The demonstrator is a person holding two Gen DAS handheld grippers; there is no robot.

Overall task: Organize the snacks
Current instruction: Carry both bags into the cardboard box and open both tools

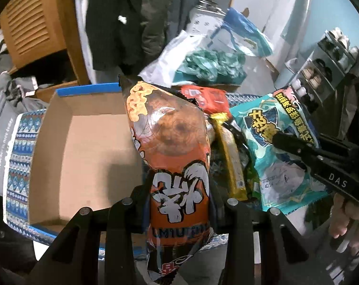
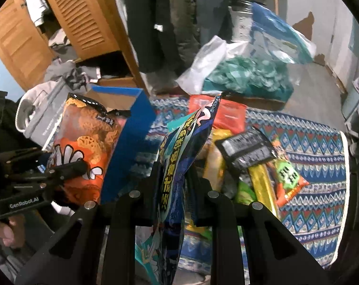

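With the puffy orange crinkle-plastic snack bag (image 1: 177, 166) clamped by the left gripper (image 1: 178, 204) and the teal-blue foil snack packet (image 2: 177, 166) pinched by the right gripper (image 2: 173, 187), either slick bag could be dropped short of the open cardboard box (image 1: 84, 147) if the grip slackens.

Louvered wooden wardrobe (image 2: 84, 16), blue walls (image 2: 331, 7)

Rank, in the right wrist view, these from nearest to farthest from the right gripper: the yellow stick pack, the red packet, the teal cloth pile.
1. Yellow stick pack, just right of the right gripper, in the snack heap.
2. Red packet, beyond the heap, on the patterned cloth.
3. Teal cloth pile, farthest, on the floor behind.
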